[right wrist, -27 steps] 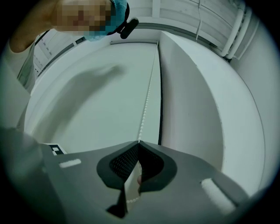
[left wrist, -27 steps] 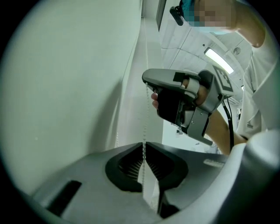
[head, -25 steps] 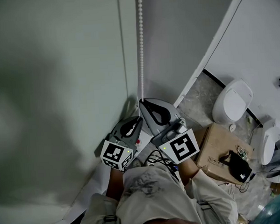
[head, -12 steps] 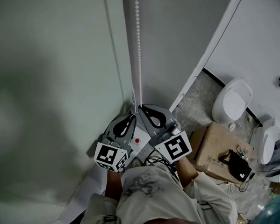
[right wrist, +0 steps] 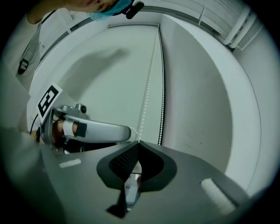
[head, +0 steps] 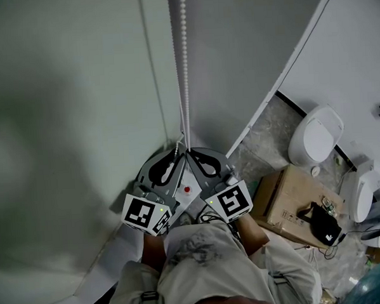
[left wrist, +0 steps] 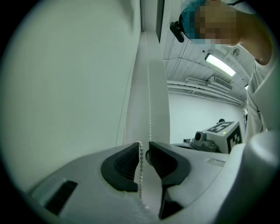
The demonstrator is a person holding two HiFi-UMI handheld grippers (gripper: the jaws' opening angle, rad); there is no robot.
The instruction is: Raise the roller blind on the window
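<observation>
The left claw (left wrist: 145, 145) has just been opening — the bead chain (left wrist: 140, 173) hangs free inside it. At its 3 o'clock, the right claw (right wrist: 138, 143) clamps that chain

We find both grippers crowded tip to tip close before the pale grey roller blind (head: 68, 123), leaving no passage between them. The left gripper (left wrist: 144, 144) has just been opening its jaws, and the thin white bead chain (left wrist: 141, 175) runs loose through that gap. The right gripper (right wrist: 139, 142) is clamped on the chain. Above both, the way up along the chain lies open. Down to the right, a brown cardboard box (head: 288, 200) and a white oval-lidded toilet (head: 315, 138) take up floor.
</observation>
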